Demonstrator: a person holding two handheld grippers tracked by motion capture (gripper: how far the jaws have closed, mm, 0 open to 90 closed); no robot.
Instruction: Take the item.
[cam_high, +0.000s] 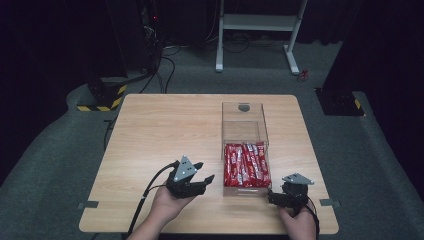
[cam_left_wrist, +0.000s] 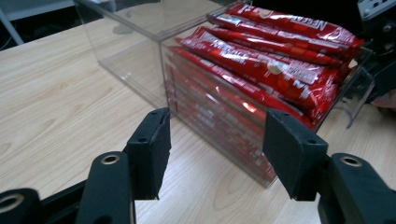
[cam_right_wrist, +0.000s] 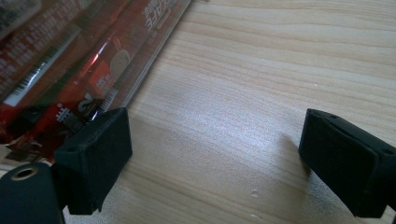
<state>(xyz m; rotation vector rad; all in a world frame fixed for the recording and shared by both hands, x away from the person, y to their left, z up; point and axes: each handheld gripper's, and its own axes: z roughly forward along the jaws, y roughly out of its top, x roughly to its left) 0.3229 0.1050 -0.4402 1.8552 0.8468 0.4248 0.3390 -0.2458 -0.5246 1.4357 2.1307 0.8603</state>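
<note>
A clear box (cam_high: 245, 131) was seen on the right half of the wooden table (cam_high: 155, 135), its near half packed with red wrapped bars (cam_high: 246, 164) stacked lengthwise; the far half was empty. In the left gripper view the bars (cam_left_wrist: 266, 65) were piled up to the rim, several lying on top of the stack.

The left gripper (cam_high: 204, 177) was held just left of the box's near end, jaws spread, nothing between them. Its view looked at the box's corner and side wall (cam_left_wrist: 140, 56); the transparent wall stood between the jaws and the bars (no contact with it could be made out).

The right gripper (cam_high: 272, 196) was held low at the box's near right corner, jaws spread wide over bare table (cam_right_wrist: 224, 116). In its view one jaw sat right at the box's edge (cam_right_wrist: 140, 51), possibly touching — it could not be told. The wrappers (cam_right_wrist: 60, 70) were seen through the wall.

Around the table: grey floor, a white frame stand (cam_high: 257, 30) behind, cables (cam_high: 165, 65) running off at the back left, and yellow-black striped bases (cam_high: 102, 97) at the far corners. Nothing else lay on the tabletop.
</note>
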